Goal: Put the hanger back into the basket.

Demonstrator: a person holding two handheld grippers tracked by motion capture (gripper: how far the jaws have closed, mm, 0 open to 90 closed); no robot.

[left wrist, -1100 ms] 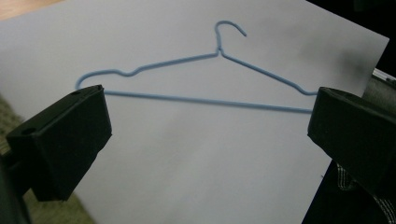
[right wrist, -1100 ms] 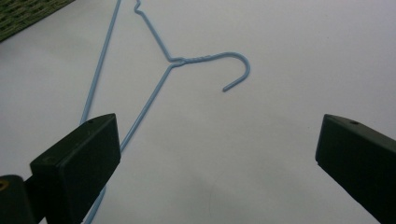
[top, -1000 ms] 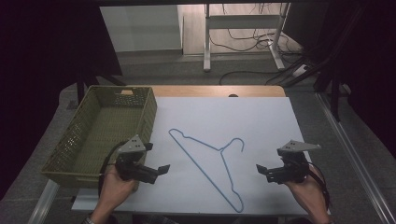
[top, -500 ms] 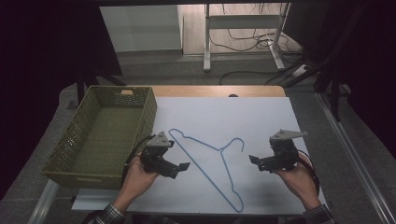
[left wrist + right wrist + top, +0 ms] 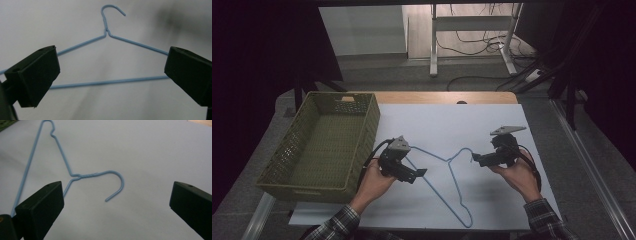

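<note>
A blue wire hanger point(image 5: 428, 153) lies flat on the white sheet point(image 5: 452, 120), its hook toward the right. My left gripper point(image 5: 417, 175) hovers over the hanger's left shoulder. In the left gripper view its jaws stand wide open, with the hanger point(image 5: 107, 32) ahead and its bottom bar running between them. My right gripper point(image 5: 477, 160) sits just right of the hook. In the right gripper view its jaws are also wide apart, and the hook point(image 5: 120, 182) lies on the sheet between them. Neither gripper holds anything.
An olive-green plastic basket point(image 5: 369, 127) stands at the left edge of the sheet, close to my left hand. A strip of wooden tabletop point(image 5: 437, 97) shows beyond the sheet. A metal frame and cables stand on the floor behind.
Both hands moved forward and inward. The left gripper went right, onto the hanger's left shoulder; the right gripper went left, up to the hook. The hanger stayed put.
</note>
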